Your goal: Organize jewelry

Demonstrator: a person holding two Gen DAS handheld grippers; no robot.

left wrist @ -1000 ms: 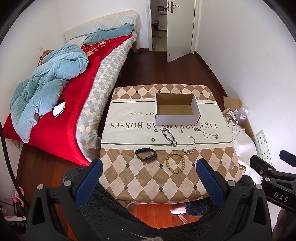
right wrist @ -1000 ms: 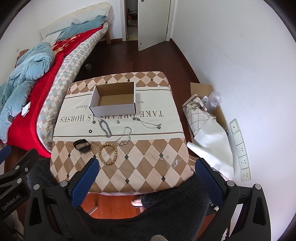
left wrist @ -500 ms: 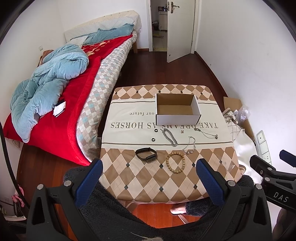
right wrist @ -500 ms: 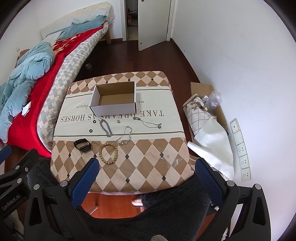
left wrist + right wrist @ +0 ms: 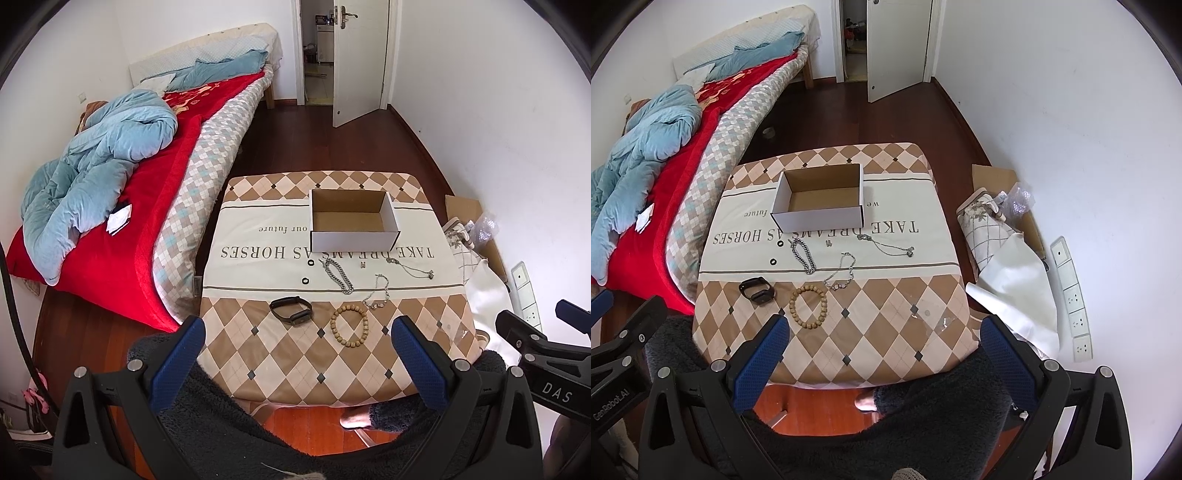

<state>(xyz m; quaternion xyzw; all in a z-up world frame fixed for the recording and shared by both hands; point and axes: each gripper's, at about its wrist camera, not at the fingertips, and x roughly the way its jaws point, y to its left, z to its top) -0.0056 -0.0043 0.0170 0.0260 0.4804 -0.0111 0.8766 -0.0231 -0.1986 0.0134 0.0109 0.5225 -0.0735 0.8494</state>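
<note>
An empty white cardboard box [image 5: 352,221] [image 5: 820,199] stands on the checked table [image 5: 295,354] [image 5: 886,317]. In front of it lie jewelry pieces: a wooden bead bracelet [image 5: 349,325] [image 5: 808,307], a black wristband [image 5: 291,309] [image 5: 757,290], a thick silver chain [image 5: 339,276] [image 5: 804,256], a thin silver bracelet [image 5: 378,293] [image 5: 842,275], a pendant necklace [image 5: 410,267] [image 5: 886,245] and two small black rings [image 5: 305,281] [image 5: 772,261]. My left gripper [image 5: 295,354] and right gripper [image 5: 882,354] hover high over the table's near edge, both open and holding nothing.
A bed [image 5: 140,192] with a red cover and blue quilt runs along the left. By the right wall lie folded cloth [image 5: 1008,273], cardboard and a power strip [image 5: 1071,299]. A person's fuzzy dark sleeves and a foot [image 5: 866,400] show below the table.
</note>
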